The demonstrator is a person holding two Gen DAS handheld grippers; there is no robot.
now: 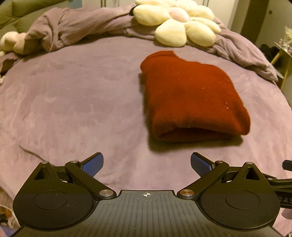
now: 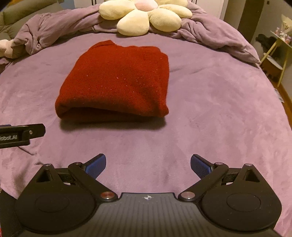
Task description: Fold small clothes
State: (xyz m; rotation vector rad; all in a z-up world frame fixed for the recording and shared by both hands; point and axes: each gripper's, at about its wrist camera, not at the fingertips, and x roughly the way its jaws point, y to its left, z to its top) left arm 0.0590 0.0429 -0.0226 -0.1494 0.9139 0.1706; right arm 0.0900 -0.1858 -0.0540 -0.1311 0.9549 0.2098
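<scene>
Red garment (image 2: pixel 116 80): lies folded into a thick rectangle on the purple bedspread (image 2: pixel 209 109), well in front of the flower pillow (image 2: pixel 146 16).
Long axis: runs away from the grippers, toward the pillow; the rounded fold edge faces them.
Left gripper (image 1: pixel 147 165): jaws spread wide, empty; garment is ahead and to its right.
Right gripper (image 2: pixel 148 166): jaws spread wide, empty; garment is ahead, slightly left.
Nearer hand: cannot tell; both stand apart from the garment.
Judgement: folding looks finished.

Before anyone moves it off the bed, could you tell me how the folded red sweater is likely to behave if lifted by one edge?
The red sweater looks like soft, thick knit, so it would probably sag and unfold. Its layers lie loose at the near fold, so they would likely slide apart. On the plush purple blanket, pushing may bunch it rather than slide it.
</scene>
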